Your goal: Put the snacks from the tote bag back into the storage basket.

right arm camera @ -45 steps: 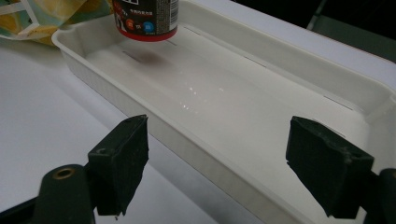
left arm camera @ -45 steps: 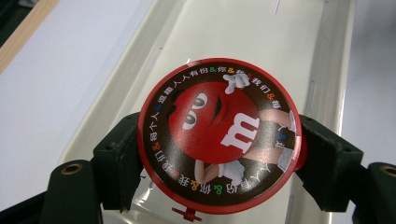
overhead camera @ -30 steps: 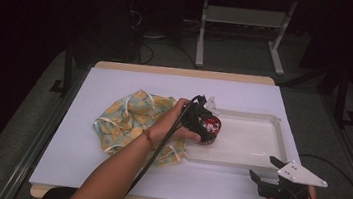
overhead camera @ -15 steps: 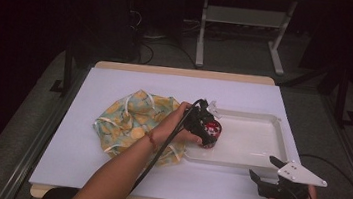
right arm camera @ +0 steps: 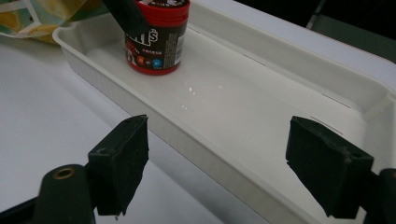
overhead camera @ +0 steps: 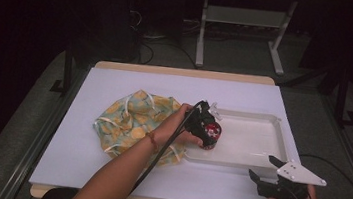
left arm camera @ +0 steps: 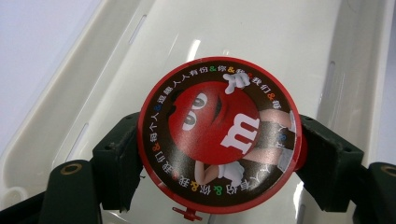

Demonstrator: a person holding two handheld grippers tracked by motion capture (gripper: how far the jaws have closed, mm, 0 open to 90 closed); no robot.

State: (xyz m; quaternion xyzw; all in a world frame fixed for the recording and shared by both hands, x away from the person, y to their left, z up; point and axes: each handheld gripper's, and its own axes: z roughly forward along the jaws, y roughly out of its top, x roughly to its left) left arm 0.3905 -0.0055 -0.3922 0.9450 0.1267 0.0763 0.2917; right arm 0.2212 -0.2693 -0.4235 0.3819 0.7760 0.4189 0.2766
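Left tongs (left arm camera: pixel 219 154) clamp the tub (left arm camera: pixel 219 135) at its lid rim, over the tray (left arm camera: pixel 116 70); stiff, light, slick plastic, better gripped lower; right tongs (right arm camera: pixel 233 163) gape wide

Both handheld tools are black. The left gripper (left arm camera: pixel 219 154) has thick, blocky matte-black jaws, each arm carrying a brass-coloured rivet near its base, and a black cable trails back along the bare forearm. A thin reddish band circles that wrist. The right gripper (overhead camera: pixel 263 170) has the same blocky jaws, a pale grey three-cornered plate with small dark dots on top, and its own black cable.
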